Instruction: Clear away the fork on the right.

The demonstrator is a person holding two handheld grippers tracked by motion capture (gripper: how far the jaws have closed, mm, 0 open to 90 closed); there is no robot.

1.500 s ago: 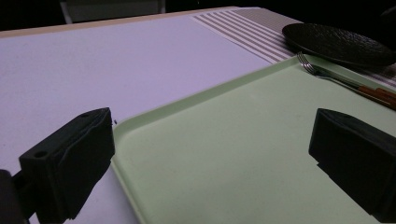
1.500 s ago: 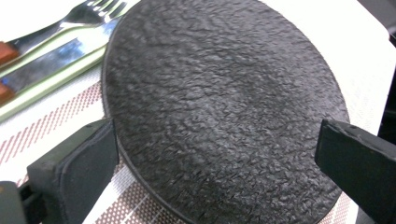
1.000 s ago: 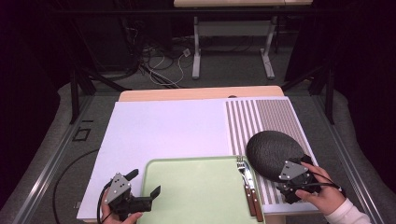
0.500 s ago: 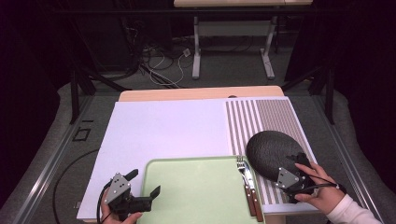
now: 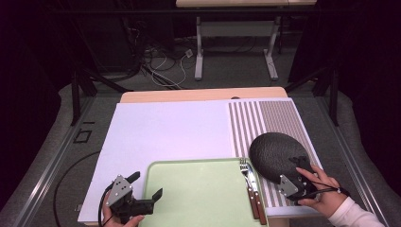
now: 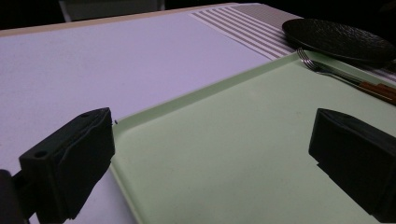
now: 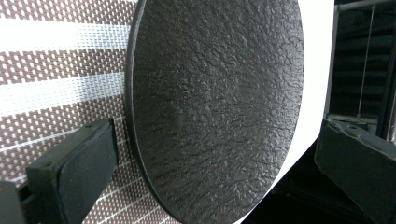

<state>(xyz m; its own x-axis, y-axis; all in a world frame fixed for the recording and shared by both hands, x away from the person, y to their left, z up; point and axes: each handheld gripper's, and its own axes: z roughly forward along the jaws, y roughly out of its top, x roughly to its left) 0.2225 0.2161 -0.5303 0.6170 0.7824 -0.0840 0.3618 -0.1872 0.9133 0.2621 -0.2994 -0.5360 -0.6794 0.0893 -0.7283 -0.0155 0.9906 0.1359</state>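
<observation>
A dark, rough-textured round plate [image 5: 275, 152] [image 7: 215, 102] lies on the striped placemat [image 5: 265, 118] [image 7: 56, 70] at the right. My right gripper [image 5: 302, 166] [image 7: 219, 149] is at the plate's near rim, open wide, with one jaw on each side of the rim and nothing gripped. A pale green tray [image 5: 198, 194] [image 6: 233, 140] sits at the front centre. My left gripper [image 5: 145, 185] [image 6: 212, 140] hovers open over the tray's left corner, holding nothing. A fork and a knife [image 5: 251, 184] [image 6: 327, 72] with wooden handles lie between the tray and the plate [image 6: 336, 39].
A white mat [image 5: 170, 132] covers the left and middle of the table, with a bare wooden strip [image 5: 203, 94] behind it. Beyond the table are a dark floor, cables and another table's legs [image 5: 198, 47]. The table's front edge is just below both hands.
The right hand and its gripper have shifted slightly left and lower at the plate's near rim. The left gripper has stayed where it was.
</observation>
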